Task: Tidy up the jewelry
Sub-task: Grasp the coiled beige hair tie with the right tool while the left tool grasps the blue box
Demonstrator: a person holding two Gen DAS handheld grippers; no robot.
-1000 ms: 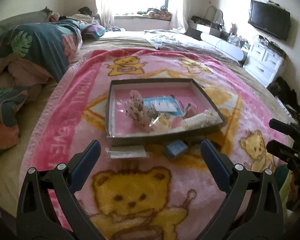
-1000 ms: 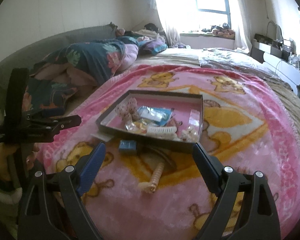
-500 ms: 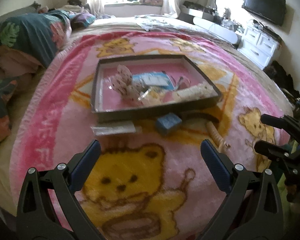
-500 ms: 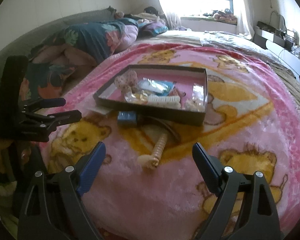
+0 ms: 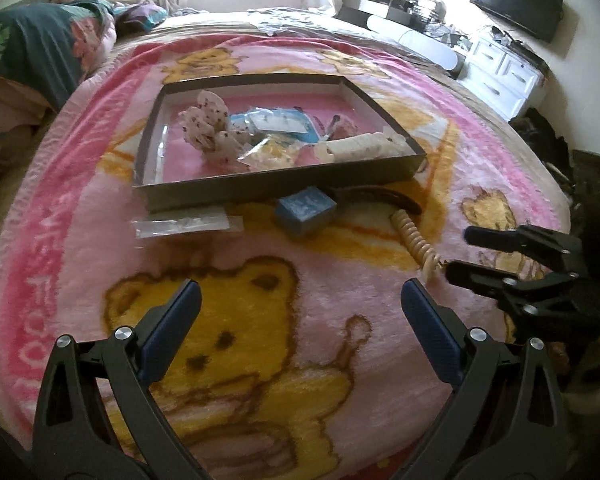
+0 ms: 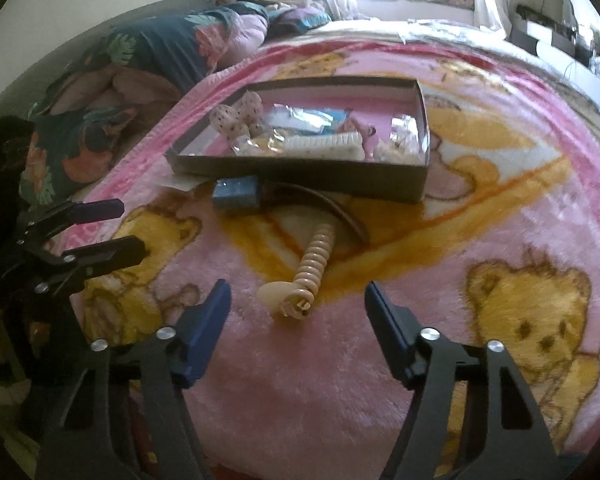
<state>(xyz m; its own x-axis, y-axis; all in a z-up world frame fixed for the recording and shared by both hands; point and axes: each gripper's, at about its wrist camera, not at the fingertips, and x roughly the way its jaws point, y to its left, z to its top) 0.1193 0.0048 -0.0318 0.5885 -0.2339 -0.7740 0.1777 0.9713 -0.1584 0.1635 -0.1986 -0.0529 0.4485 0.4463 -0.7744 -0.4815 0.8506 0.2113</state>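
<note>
A shallow dark box (image 5: 284,184) (image 6: 300,174) lies on the pink bear blanket and holds several accessories: a spotted bow (image 5: 206,124), a blue packet (image 5: 276,122), a cream comb-like clip (image 5: 364,146). In front of it lie a small blue box (image 5: 305,212) (image 6: 236,196), a clear flat packet (image 5: 186,224), a dark headband (image 5: 380,196) and a cream spiral hair clip (image 5: 414,242) (image 6: 310,270). My left gripper (image 5: 300,312) is open and empty, short of the packet and blue box. My right gripper (image 6: 298,314) is open and empty, just before the spiral clip's near end.
The blanket (image 5: 260,344) covers a bed. A folded floral duvet (image 6: 140,64) lies at the left. A white dresser (image 5: 504,76) and a television (image 5: 516,0) stand at the right wall. Each gripper shows in the other's view (image 5: 512,256) (image 6: 80,236).
Both grippers have moved forward and lower toward the blanket. The items in front of the box are nearer, and the right gripper now nearly reaches the spiral clip.
</note>
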